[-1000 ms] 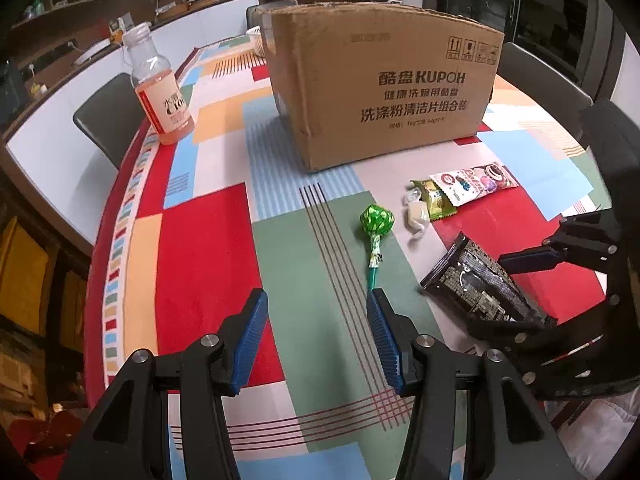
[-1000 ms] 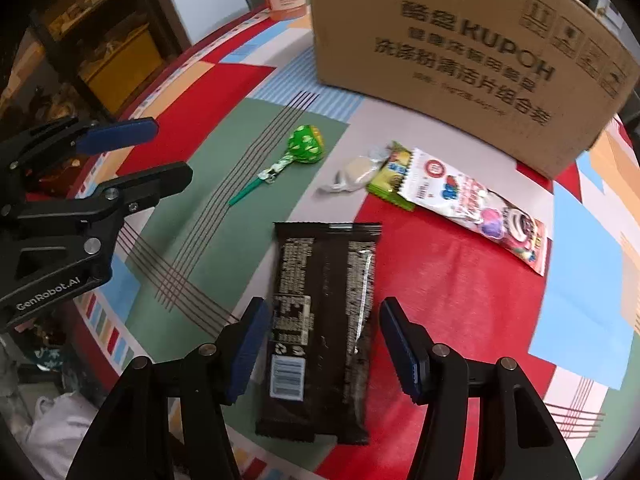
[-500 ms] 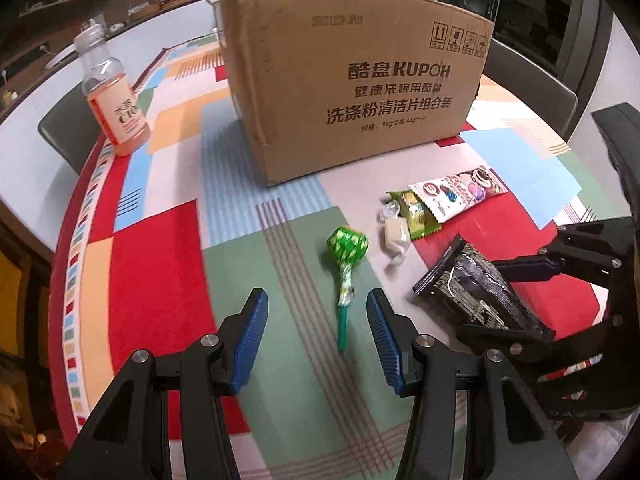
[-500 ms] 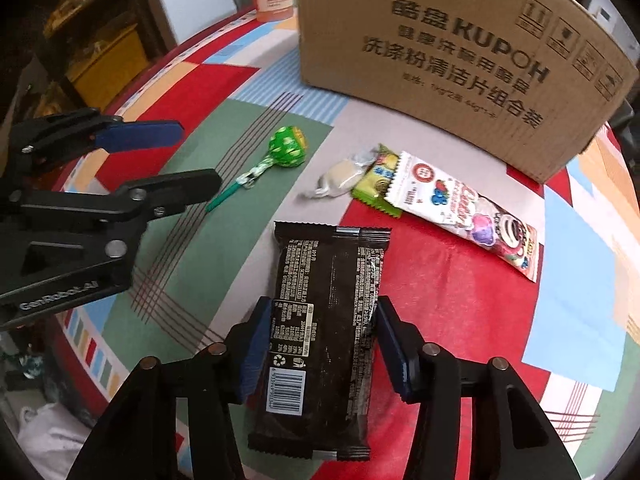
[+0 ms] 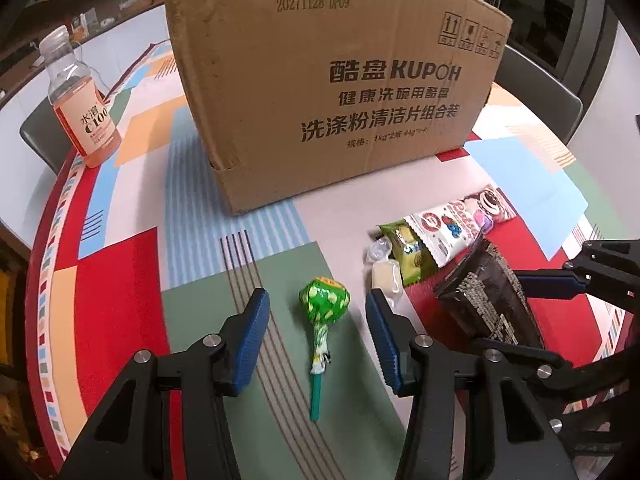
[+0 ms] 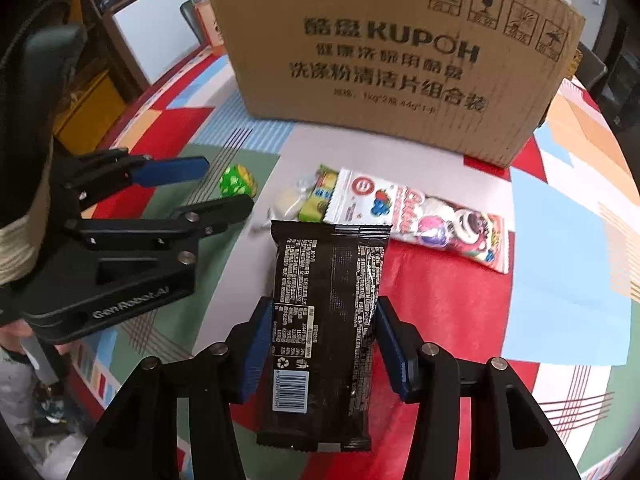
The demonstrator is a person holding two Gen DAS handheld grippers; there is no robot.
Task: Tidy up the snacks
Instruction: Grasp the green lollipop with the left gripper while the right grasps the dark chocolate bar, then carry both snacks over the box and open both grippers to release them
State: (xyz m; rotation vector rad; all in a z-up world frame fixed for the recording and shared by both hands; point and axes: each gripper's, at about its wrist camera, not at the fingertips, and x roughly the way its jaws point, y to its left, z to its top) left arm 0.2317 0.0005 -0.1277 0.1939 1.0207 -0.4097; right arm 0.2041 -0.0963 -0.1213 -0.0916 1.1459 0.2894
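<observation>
Right gripper [image 6: 320, 344] fingers clamp the light, crinkly black foil snack packet [image 6: 326, 320] mid-length; left gripper [image 5: 316, 344] fingers wide around the green-wrapped lollipop [image 5: 323, 312]

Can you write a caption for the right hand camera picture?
Right gripper clamps a black snack packet before the cardboard box, while the left gripper straddles a green lollipop.
</observation>
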